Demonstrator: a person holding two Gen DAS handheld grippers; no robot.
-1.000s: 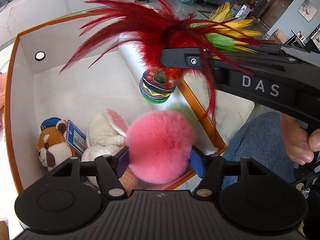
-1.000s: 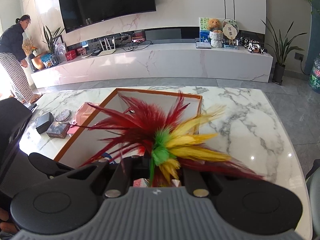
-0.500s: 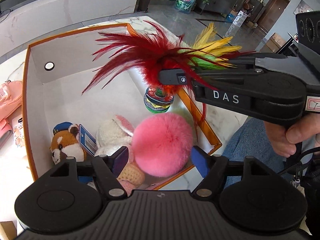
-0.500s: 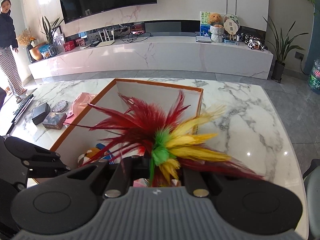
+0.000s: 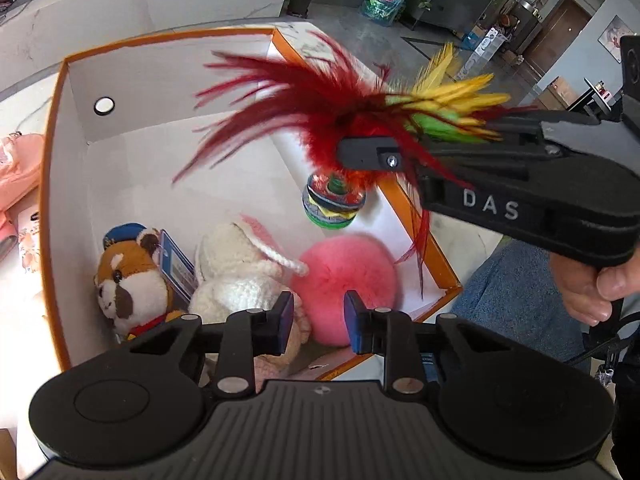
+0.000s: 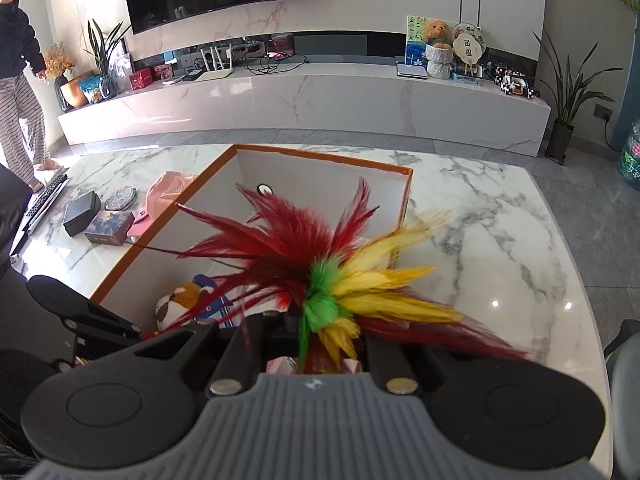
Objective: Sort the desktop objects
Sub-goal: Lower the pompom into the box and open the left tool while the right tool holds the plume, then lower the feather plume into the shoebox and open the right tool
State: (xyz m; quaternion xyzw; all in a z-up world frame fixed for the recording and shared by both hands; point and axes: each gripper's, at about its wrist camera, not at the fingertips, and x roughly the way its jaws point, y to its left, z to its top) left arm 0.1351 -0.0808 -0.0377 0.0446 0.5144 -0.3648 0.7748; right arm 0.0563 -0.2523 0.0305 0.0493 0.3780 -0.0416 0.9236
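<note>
a red, yellow and green feather shuttlecock (image 5: 360,128) is clamped by the right gripper (image 5: 372,154) above the orange-rimmed white cardboard box (image 5: 52,184). the left gripper (image 5: 316,316), its jaws just narrowed with nothing between them, is held over the fluffy pink pompom (image 5: 348,276) lying in the box beside a white knitted plush (image 5: 236,268).

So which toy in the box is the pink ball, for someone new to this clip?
Find the orange-edged box on the marble table. In its near corner, right of the white plush rabbit, lies the pink ball: the only round, faceless, fluffy pink toy.
</note>
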